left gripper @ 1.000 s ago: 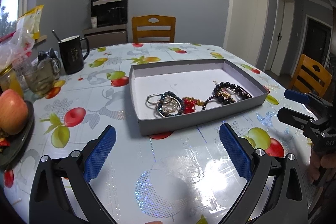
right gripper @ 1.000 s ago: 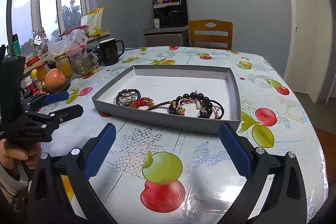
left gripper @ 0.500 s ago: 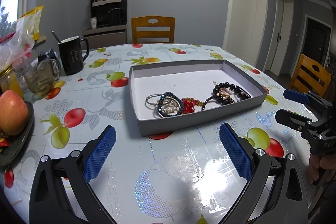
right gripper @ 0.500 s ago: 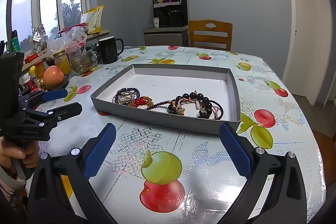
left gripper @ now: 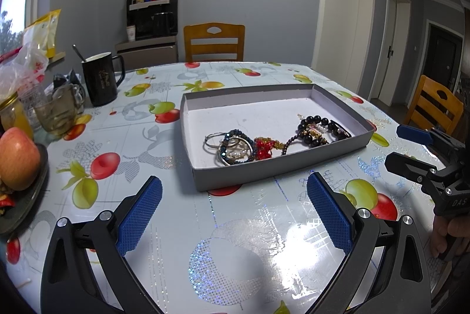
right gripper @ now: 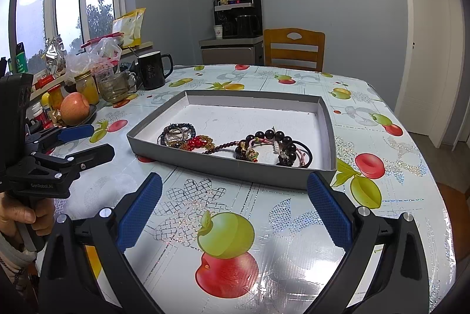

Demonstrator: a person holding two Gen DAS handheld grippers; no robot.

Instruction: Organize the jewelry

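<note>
Jewelry lies tangled in grey tray.

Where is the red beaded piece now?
In both views, the red beaded piece lies in the grey tray, between the bangles and the dark-bead bracelet.

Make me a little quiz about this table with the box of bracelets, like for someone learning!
1. True or false: the shallow grey cardboard tray holds all the jewelry, and none lies on the fruit-print tablecloth.
2. Which sits nearest the tray's right end in the right wrist view? A) the big dark round-bead bracelet B) the red bead cluster C) the silver rings
3. Fill in: the left gripper and right gripper are both ____ and hold nothing.

Key: 1 true; 2 A; 3 open.
</note>
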